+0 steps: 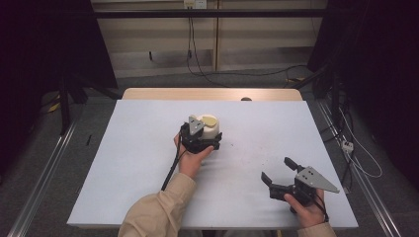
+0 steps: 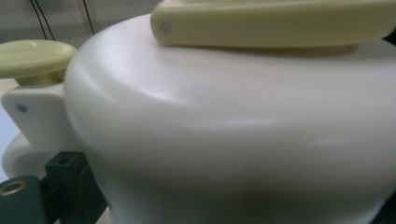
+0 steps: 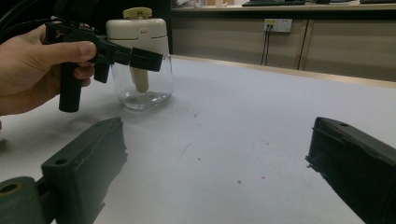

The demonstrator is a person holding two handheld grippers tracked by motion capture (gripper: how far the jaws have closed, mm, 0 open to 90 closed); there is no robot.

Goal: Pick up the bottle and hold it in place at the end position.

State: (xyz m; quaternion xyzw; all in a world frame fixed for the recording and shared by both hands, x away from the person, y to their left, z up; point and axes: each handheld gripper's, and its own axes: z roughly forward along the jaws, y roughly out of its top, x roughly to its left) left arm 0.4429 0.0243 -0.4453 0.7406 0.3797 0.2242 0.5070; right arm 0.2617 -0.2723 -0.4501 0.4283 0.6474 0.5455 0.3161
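Observation:
A container with a white domed top (image 1: 210,124) and a clear glass base (image 3: 142,86) stands near the middle of the table. A cream handle (image 2: 275,23) lies across the dome, with a cream knob (image 2: 32,58) beside it. My left gripper (image 1: 206,137) straddles the container at the level of the white top (image 2: 233,121), its jaws pressed to the sides. In the right gripper view one left jaw crosses in front of the container where top meets glass. My right gripper (image 1: 276,169) hovers open near the table's front right, with nothing between its jaws (image 3: 215,154).
The pale table sheet (image 1: 148,163) has bare room left, right and in front of the container. A wooden strip (image 1: 212,94) edges the far side. Cables (image 1: 192,54) hang from a wall socket behind, and metal rails (image 1: 44,177) run along the floor.

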